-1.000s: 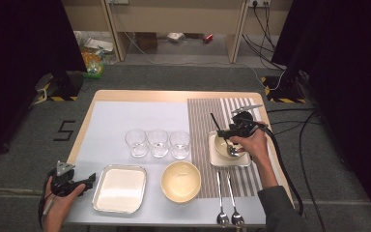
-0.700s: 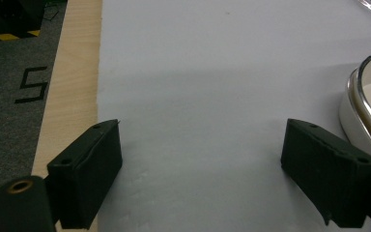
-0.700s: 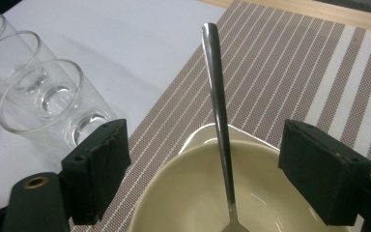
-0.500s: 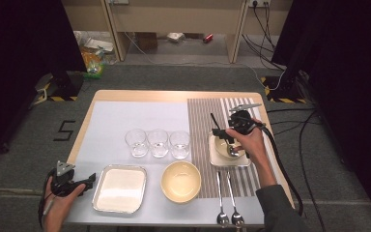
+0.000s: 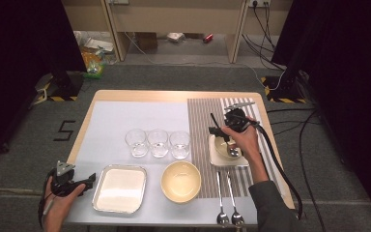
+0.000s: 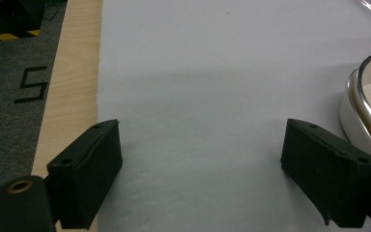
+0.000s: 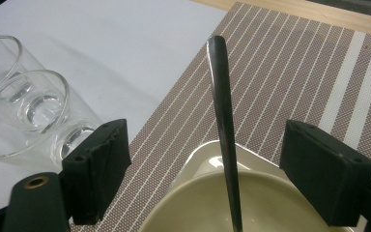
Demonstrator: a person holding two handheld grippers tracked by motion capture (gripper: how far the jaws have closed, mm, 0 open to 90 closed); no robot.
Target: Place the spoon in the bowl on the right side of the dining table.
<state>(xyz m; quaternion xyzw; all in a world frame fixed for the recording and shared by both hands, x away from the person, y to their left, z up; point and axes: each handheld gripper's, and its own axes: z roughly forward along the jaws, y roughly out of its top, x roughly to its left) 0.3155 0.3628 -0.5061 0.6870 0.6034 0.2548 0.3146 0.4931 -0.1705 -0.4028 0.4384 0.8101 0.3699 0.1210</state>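
Note:
My right gripper point(image 5: 217, 133) hovers over a small cream bowl point(image 5: 223, 146) on a square white plate point(image 5: 216, 158), both on the striped placemat point(image 5: 200, 121). A dark spoon point(image 7: 221, 96) stands in the bowl point(image 7: 193, 208), its handle rising between the jaws without touching either pad. These jaws have just opened wide and then closed back a little; the gripper point(image 7: 222, 169) is open. My left gripper point(image 5: 84, 181) rests at the near left corner, open and holding nothing, beside the metal tray point(image 5: 120, 188). In the left gripper view, the gripper point(image 6: 203, 164) has pale mat between its jaws.
Three clear glasses point(image 5: 157, 142) stand in a row mid-table. A large cream bowl point(image 5: 180, 181) sits at the front, with two spoons point(image 5: 227, 193) lying to its right. The tray's rim point(image 6: 362, 101) lies just right of my left jaws. Cables trail off the right edge.
The right gripper's jaws have spread apart around the spoon handle, and the hand has shifted slightly toward the far side. The spoon stays in the bowl. The left hand has not moved.

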